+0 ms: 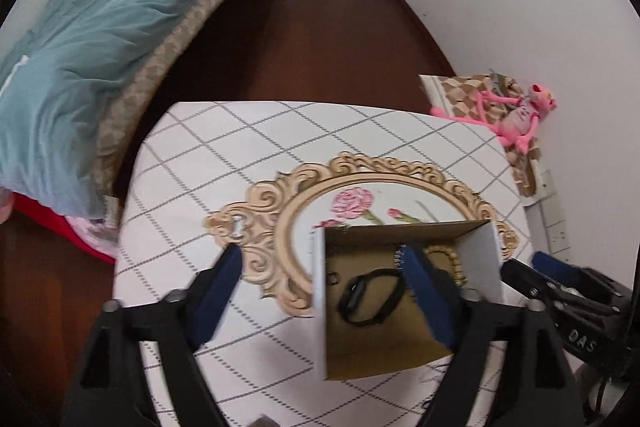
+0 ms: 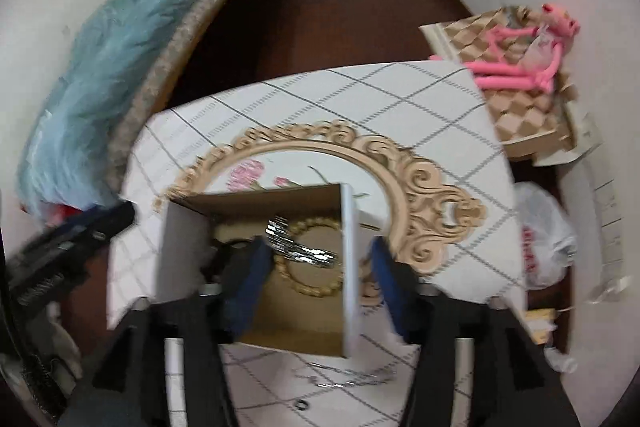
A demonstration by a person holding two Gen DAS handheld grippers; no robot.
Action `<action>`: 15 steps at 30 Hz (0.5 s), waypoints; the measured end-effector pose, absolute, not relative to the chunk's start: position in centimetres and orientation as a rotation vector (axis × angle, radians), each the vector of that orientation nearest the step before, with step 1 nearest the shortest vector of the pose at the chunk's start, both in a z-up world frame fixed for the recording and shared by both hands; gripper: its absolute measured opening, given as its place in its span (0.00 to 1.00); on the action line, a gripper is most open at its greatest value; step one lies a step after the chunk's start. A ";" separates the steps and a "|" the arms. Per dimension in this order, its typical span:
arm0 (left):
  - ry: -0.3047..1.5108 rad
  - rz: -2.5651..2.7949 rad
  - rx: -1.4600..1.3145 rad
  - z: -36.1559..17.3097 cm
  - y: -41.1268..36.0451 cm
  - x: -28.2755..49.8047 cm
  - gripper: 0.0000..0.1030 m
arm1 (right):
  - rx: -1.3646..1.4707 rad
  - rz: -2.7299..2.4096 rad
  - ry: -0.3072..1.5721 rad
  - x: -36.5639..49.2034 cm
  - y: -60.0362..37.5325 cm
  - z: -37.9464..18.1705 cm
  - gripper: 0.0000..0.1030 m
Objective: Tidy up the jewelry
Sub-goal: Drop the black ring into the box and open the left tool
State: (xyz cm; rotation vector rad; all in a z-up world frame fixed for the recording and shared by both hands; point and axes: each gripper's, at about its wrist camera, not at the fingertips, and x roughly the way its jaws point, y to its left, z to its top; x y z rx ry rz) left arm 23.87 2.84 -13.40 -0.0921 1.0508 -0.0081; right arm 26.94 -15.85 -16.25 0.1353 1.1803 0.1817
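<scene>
Right wrist view: cardboard box (image 2: 256,267) sits open on the quilted table (image 2: 420,99), over a printed ornate frame (image 2: 432,187). The right gripper (image 2: 320,279) has its fingers spread wide, straddling the box's right wall (image 2: 350,267), one finger inside and one outside. Nothing is pinched between them. Inside the box: a gold bead bracelet (image 2: 316,287) and a silver link bracelet (image 2: 300,247) lying across it, close to the inner finger. On the table in front of the box, a thin silver chain (image 2: 348,377) and a small dark ring (image 2: 301,405) lie loose.

Left wrist view: left gripper (image 1: 320,287), also spread, straddles the box's left wall (image 1: 318,299). A black watch (image 1: 370,297) lies on the box floor beside its inner finger. Not holding anything.

Judged step: mid-task. Several pieces are already boxed and at least two are not yet collected. The silver bracelet looks freshly placed, though that is a guess.

Next move likely calls for lifting the right gripper clear of the wall, bringing it low over the chain, and closing on a bunched part. The chain is thin and flat, so it is easy to miss. The frames are blurred, which leaves fine detail uncertain.
</scene>
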 end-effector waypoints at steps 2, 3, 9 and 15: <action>1.045 0.026 -0.068 -13.5 3.2 23.2 0.91 | 0.079 0.150 1.175 26.4 -15.5 -16.3 0.72; 1.041 0.040 -0.056 -13.6 3.2 22.9 0.93 | 0.043 0.129 1.178 26.0 -15.2 -16.4 0.80; 0.998 0.121 0.009 -14.2 3.5 20.3 0.99 | -0.064 0.066 1.189 24.1 -14.6 -17.2 0.93; 0.998 0.126 0.020 -14.2 2.9 18.0 0.99 | -0.097 0.049 1.165 21.8 -14.1 -16.5 0.94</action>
